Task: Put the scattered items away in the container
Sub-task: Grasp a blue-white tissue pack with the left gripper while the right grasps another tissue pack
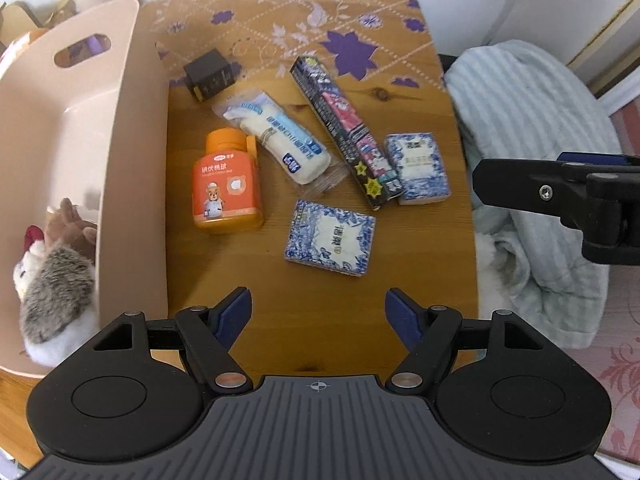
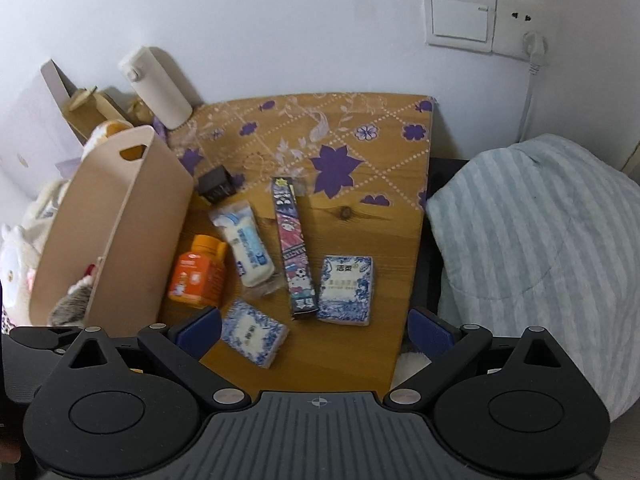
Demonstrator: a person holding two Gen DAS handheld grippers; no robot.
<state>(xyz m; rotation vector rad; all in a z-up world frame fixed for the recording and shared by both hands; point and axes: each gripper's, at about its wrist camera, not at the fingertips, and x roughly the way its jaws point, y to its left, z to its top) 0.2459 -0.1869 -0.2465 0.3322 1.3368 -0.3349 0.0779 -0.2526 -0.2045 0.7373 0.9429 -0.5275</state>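
Note:
A beige container (image 1: 120, 120) (image 2: 120, 216) stands at the table's left with a plush hedgehog (image 1: 56, 280) inside. On the wooden table (image 1: 420, 248) lie an orange bottle (image 1: 226, 184) (image 2: 198, 272), a white wrapped pack (image 1: 280, 140) (image 2: 248, 248), a long dark box (image 1: 340, 128) (image 2: 294, 244), two blue-white tissue packs (image 1: 330, 238) (image 1: 418, 168) (image 2: 254, 332) (image 2: 346, 284) and a small black box (image 1: 210, 74) (image 2: 216, 186). My left gripper (image 1: 318, 320) is open and empty above the near table edge. My right gripper (image 2: 314, 332) is open and empty, also seen from the side in the left wrist view (image 1: 560, 192).
A striped blue-grey blanket (image 1: 532, 152) (image 2: 540, 248) lies right of the table. A white bottle (image 2: 158, 88), a cardboard holder (image 2: 80, 108) and plush toys (image 2: 20, 256) sit behind and left of the container. A wall switch and socket (image 2: 488, 20) are above.

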